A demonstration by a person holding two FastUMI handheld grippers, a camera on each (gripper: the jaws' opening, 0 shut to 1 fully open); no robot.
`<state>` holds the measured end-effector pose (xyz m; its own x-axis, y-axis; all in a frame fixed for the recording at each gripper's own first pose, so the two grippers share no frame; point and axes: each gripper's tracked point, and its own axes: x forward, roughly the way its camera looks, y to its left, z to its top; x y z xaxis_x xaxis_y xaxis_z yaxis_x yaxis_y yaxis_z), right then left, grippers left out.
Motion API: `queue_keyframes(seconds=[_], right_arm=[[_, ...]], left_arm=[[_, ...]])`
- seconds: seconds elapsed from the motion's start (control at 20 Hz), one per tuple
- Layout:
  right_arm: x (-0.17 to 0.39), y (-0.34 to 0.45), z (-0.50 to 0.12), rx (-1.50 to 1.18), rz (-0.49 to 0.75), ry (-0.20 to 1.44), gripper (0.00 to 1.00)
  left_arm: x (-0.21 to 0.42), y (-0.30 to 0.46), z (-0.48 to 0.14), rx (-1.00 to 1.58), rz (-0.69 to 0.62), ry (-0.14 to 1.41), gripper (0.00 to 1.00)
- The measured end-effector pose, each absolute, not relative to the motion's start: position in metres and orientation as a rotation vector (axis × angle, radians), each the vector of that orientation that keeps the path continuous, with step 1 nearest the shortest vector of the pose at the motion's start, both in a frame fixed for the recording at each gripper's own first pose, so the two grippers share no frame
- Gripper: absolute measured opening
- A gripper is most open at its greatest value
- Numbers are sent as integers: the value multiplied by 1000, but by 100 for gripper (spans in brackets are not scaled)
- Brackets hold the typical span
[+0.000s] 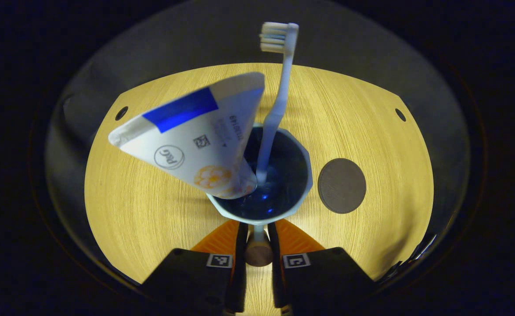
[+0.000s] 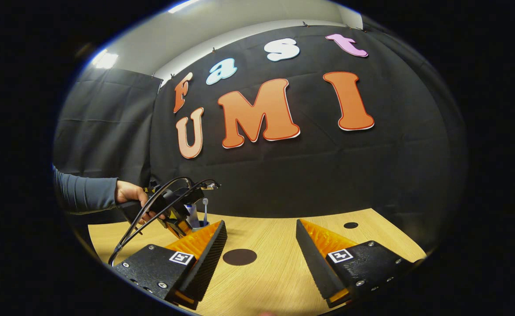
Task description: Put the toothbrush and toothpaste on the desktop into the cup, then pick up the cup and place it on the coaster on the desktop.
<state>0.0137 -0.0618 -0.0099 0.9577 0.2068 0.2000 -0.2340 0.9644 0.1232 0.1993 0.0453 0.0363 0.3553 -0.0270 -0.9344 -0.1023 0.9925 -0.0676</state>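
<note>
the left gripper (image 1: 257, 237) is closed on the handle of the cup (image 1: 264, 175), which carries the toothbrush (image 1: 279, 87) and toothpaste (image 1: 191, 136) just ahead of its fingers. the coaster (image 1: 342, 185) lies on the desk (image 1: 152, 210) to the cup's right. the right gripper (image 2: 261, 245) hangs wide open and empty, the coaster between its fingers.

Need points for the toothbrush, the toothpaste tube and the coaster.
toothbrush (image 1: 279, 37): left gripper view, on the bristle head.
toothpaste tube (image 1: 191, 136): left gripper view, middle of the flat body.
coaster (image 1: 341, 185): left gripper view, centre of the dark disc.
</note>
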Motion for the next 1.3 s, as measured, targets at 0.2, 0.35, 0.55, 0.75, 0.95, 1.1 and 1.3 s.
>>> queue_keyframes(seconds=[0.2,0.35,0.55,0.75,0.95,1.1,1.3], right_arm=[[13,-65,-11,152,215,-184,95],[11,-68,-9,154,211,-189,95],[11,-70,-7,152,198,-189,95],[5,-77,-7,142,176,-191,95],[2,-87,-14,123,142,-174,95],[-3,-97,-16,128,127,-171,95],[-5,-109,-22,138,106,-164,95]], left_arm=[[177,36,30,-136,43,1181,25],[187,33,46,-101,53,1139,24],[189,26,74,-62,29,1084,24],[207,13,110,-9,-20,1050,24],[209,7,93,7,-92,1050,24],[210,1,82,31,-127,1058,24],[207,-9,64,48,-161,1108,24]])
